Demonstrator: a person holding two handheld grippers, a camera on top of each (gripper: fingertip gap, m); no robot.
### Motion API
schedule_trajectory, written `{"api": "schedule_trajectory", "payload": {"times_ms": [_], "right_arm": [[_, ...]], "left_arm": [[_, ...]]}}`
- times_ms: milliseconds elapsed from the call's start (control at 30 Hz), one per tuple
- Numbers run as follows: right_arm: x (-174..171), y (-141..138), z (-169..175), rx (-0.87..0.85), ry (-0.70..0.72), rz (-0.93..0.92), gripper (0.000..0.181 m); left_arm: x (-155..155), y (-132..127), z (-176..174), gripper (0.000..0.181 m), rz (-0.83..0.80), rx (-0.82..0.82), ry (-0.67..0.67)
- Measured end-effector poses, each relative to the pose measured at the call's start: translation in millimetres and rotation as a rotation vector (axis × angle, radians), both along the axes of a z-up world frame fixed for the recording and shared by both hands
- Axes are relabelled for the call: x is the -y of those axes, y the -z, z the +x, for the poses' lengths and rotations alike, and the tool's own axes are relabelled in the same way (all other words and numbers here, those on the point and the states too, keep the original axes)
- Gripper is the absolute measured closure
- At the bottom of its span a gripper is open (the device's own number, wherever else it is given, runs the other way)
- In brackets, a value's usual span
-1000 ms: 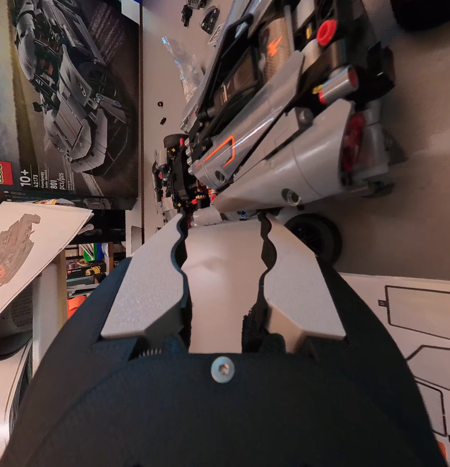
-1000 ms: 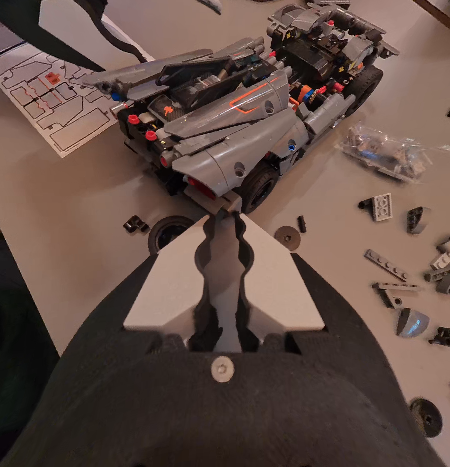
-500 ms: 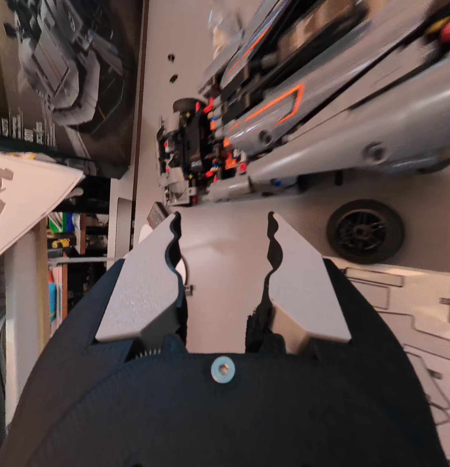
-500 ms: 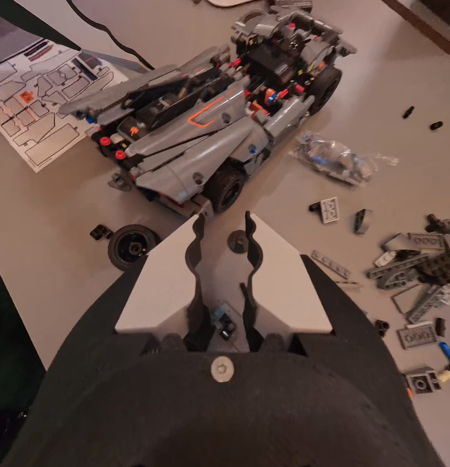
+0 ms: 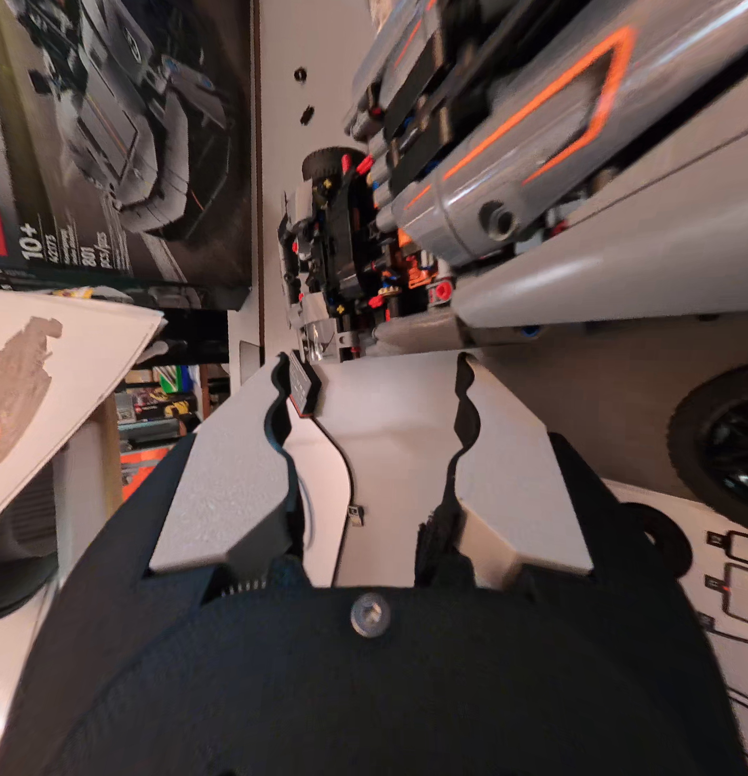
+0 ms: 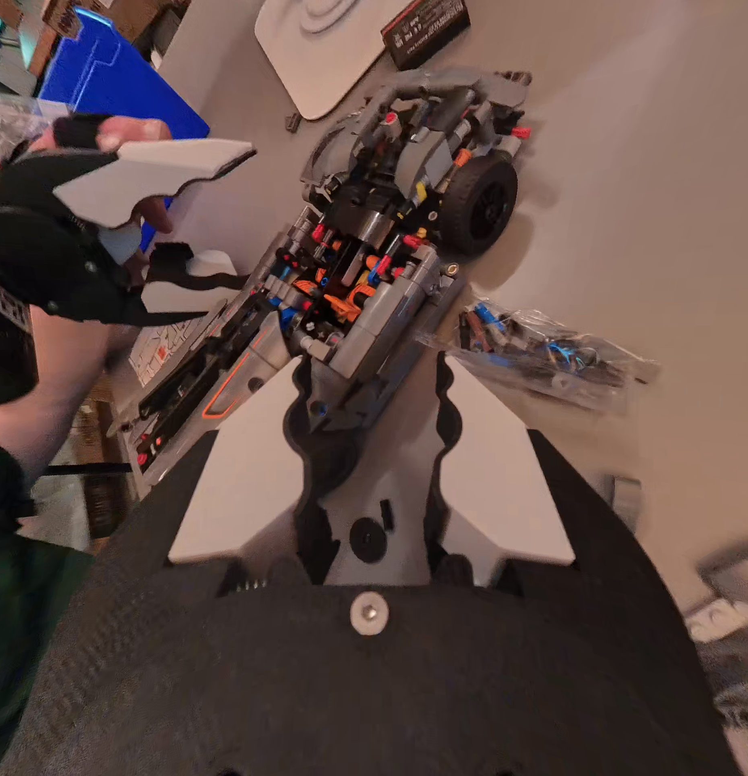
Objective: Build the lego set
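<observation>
The grey Lego car [image 6: 384, 273] with orange trim and a black mounted wheel [image 6: 481, 201] stands on the beige table. My right gripper [image 6: 370, 363] is open, and the car's grey side panel reaches in between its fingers; I cannot tell if they touch it. My left gripper [image 5: 371, 365] is open and empty, close beside the car's long flank [image 5: 531, 168]. It also shows in the right wrist view [image 6: 242, 214], open, at the car's left side. A loose black wheel [image 5: 725, 445] lies beside the left gripper.
A clear bag of small parts [image 6: 552, 357] lies right of the car. A black disc [image 6: 366, 539] and pin [image 6: 387, 512] lie under the right gripper. A sticker sheet [image 5: 733, 588], the set's box [image 5: 112, 147], an instruction booklet [image 5: 49, 378], a white pad [image 6: 321, 54] and a black device [image 6: 426, 29] surround the car. Left tips to right tips: about 12 centimeters. Measured from the fingertips, the loose black wheel [image 5: 725, 445] is 9 centimeters or so from the left gripper and 15 centimeters from the right.
My right gripper has opened wide, swung round and moved in until the car's side lies between its fingers. My left gripper stayed open and moved closer along the car's flank.
</observation>
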State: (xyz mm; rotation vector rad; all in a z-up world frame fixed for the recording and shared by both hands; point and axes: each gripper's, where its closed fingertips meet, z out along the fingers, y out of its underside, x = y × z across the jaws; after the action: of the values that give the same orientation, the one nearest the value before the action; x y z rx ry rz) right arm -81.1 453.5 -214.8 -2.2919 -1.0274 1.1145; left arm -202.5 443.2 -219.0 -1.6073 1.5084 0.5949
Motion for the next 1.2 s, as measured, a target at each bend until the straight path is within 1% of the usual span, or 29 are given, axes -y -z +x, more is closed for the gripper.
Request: {"api": "schedule_trajectory", "payload": {"times_ms": [100,167,200,300,367,467,567,700,767,867,933,1067,1133,1200], "right_arm": [[1.4,6.5,-11.5,-0.048,-0.021,-0.127,0.125],[5.3,3.5,-19.2,-0.108,-0.041,-0.202,0.133],[6.3,2.8,-21.6,-0.126,-0.047,-0.224,0.133],[5.7,2.5,-23.5,-0.135,-0.052,-0.232,0.134],[5.3,1.8,-24.1,-0.143,-0.057,-0.238,0.134],[2.6,0.6,-26.1,-0.161,-0.066,-0.25,0.134],[-1.7,-0.1,-29.5,-0.157,-0.088,-0.245,0.133],[-9.1,-0.8,-36.4,-0.138,-0.151,-0.249,0.131],[-14.9,-0.9,-42.0,-0.13,-0.182,-0.253,0.13],[-20.1,0.4,-52.3,-0.111,-0.249,-0.264,0.133],[-21.3,1.2,-59.0,-0.095,-0.297,-0.283,0.132],[-22.6,3.0,-74.5,-0.046,-0.399,-0.278,0.133],[-22.1,4.2,-84.1,-0.028,-0.452,-0.289,0.134],[-21.0,4.7,-94.6,-0.013,-0.508,-0.3,0.135]], "left_arm": [[4.7,0.9,5.9,0.107,0.031,-0.046,0.048],[7.4,4.5,8.1,0.115,0.038,-0.072,0.067],[8.6,6.4,8.6,0.12,0.04,-0.079,0.074],[12.3,10.8,9.4,0.131,0.045,-0.093,0.096],[13.0,12.0,9.5,0.134,0.045,-0.096,0.1],[11.9,9.9,8.7,0.132,0.05,-0.087,0.087],[12.7,8.7,7.9,0.132,0.028,-0.043,0.072],[17.3,10.5,9.9,0.135,0.008,-0.042,0.055],[21.5,10.4,14.5,0.133,-0.019,-0.004,0.049],[28.0,12.4,23.0,0.127,-0.049,0.025,0.054],[30.2,17.2,24.9,0.125,-0.076,0.019,0.029],[35.1,20.1,27.6,0.13,-0.089,0.025,0.002],[37.4,21.0,30.0,0.13,-0.115,0.055,-0.019],[37.3,19.9,30.7,0.126,-0.124,0.07,-0.037]]}}
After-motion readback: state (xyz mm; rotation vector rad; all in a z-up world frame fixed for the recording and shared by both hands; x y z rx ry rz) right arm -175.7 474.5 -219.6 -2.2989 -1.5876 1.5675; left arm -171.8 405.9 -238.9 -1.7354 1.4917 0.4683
